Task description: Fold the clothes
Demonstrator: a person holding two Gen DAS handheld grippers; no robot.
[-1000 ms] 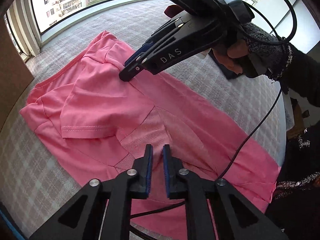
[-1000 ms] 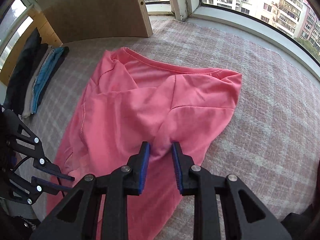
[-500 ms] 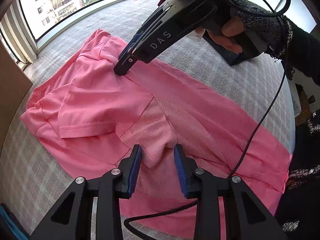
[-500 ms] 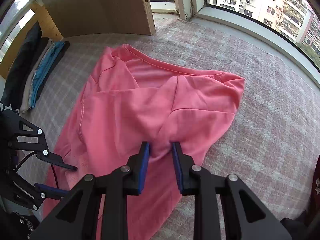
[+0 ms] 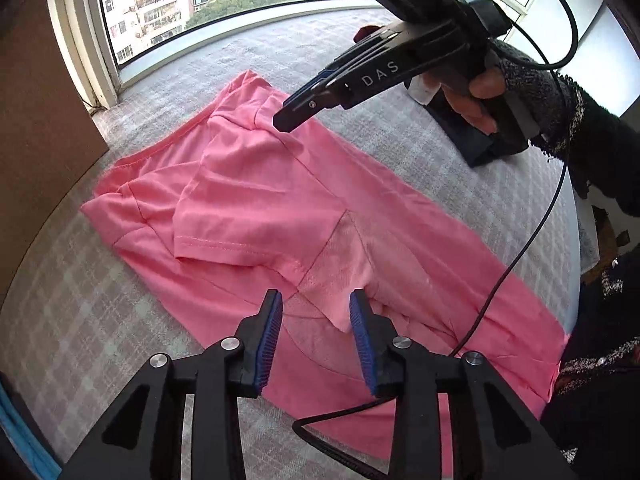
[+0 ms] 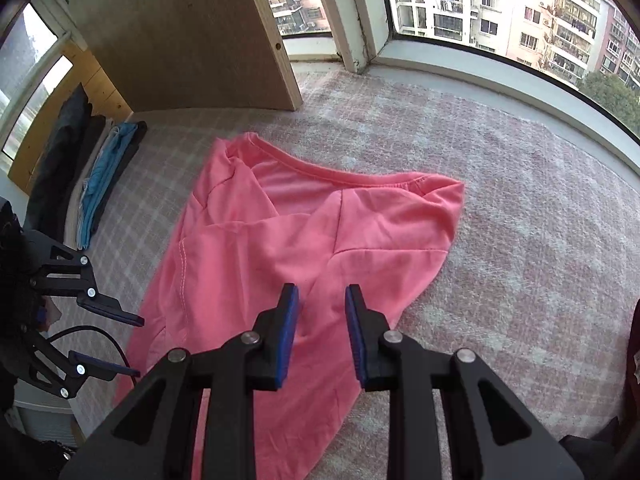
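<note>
A pink T-shirt (image 5: pixel 400 240) lies spread on the grey checked bed cover, one sleeve (image 5: pixel 224 208) folded over its body. My left gripper (image 5: pixel 316 312) is open just above a small raised fold of mesh-lined fabric that sits loose between the blue pads. A hand holds my right gripper (image 5: pixel 291 115) a little above the shirt's shoulder, off the cloth. In the right wrist view the shirt (image 6: pixel 260 264) lies flat under my right gripper (image 6: pixel 322 300), which stands open with nothing between its fingers. The left gripper (image 6: pixel 140 347) shows at that view's left edge, also open.
Folded blue and dark clothes (image 6: pixel 100 176) are stacked at the bed's edge by a wooden board (image 6: pixel 180 32). A dark folded garment (image 5: pixel 480 148) lies behind the hand. A black cable (image 5: pixel 520 256) trails over the shirt's hem. Curved windows (image 6: pixel 500 12) bound the far side.
My left gripper has opened wide and let go of the mesh fold it pinched. My right gripper has lifted off the shirt's shoulder; the cloth that bunched between its fingers now lies flat.
</note>
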